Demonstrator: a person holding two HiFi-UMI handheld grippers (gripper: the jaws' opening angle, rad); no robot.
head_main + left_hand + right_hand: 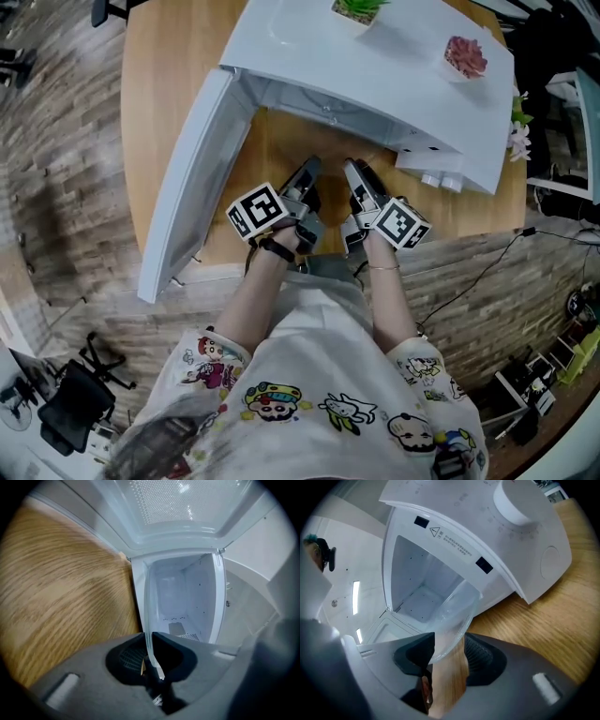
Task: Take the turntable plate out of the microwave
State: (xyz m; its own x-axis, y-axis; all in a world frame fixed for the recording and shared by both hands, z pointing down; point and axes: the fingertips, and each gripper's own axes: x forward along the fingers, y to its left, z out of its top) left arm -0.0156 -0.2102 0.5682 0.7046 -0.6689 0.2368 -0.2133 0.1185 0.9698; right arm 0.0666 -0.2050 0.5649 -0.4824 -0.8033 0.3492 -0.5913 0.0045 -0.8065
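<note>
Head view looks down on a white microwave (pixel 375 75) that stands on the wooden counter (pixel 281 159), with its door (pixel 192 178) open wide toward the left of the frame. The two claws are side by side in the middle of the frame, just in front of the open cavity: the left claw (pixel 307 173) and the right claw (pixel 358 173). In the left gripper view the clear turntable plate (pixel 149 616) shows edge-on as a thin glass band, and the jaws are closed tight on its rim. In the right gripper view the curved rim of the plate lies between the jaws, in front of the cavity. These jaws stand wide apart and do not clamp it, and the wood of the counter shows in the gap.
</note>
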